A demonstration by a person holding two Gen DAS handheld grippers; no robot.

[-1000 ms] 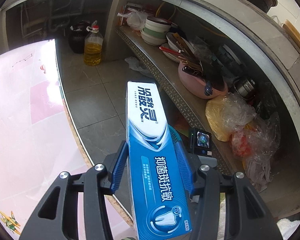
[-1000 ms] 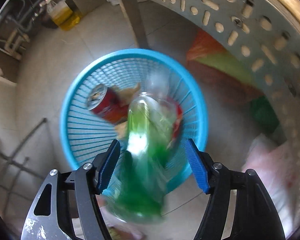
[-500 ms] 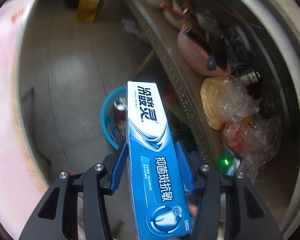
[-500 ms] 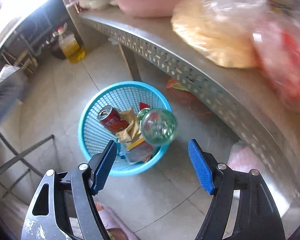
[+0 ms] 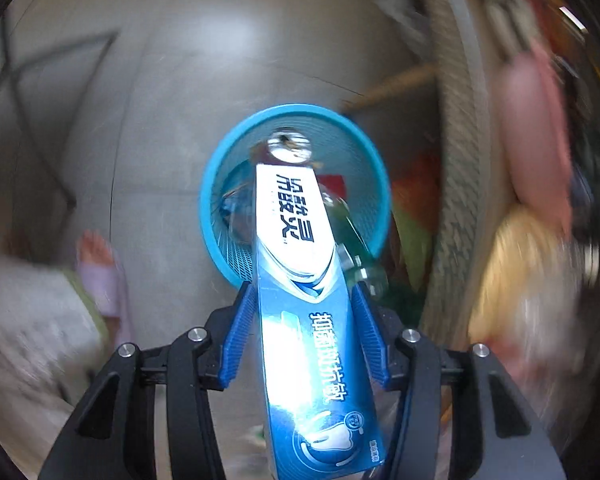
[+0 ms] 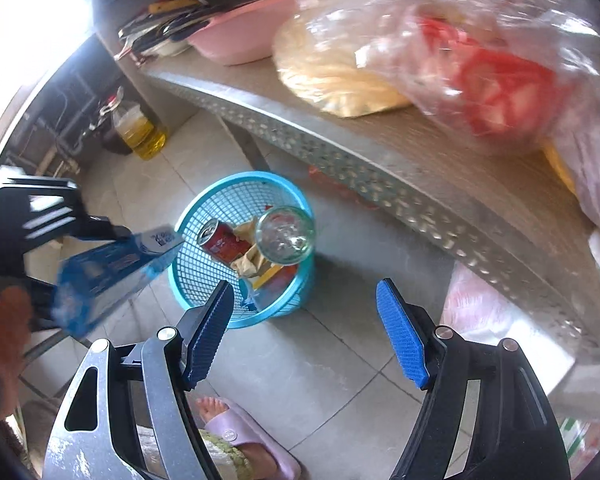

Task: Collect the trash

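Left claw [image 5: 304,336]: clamped on blue box [image 5: 300,280], tilted down over basket [image 5: 220,240], apparently lined up to drop it in. Right claw [image 6: 305,334]: apart, empty, held above. Basket on floor beside shelf [image 6: 380,160]; holds can [image 6: 220,244], bottle [image 6: 286,236].

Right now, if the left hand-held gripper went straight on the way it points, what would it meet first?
Probably the blue basket. The left hand-held gripper, shut on the toothpaste box, aims into the opening, so the box tip would likely touch the red can or green bottle; depth is unclear.
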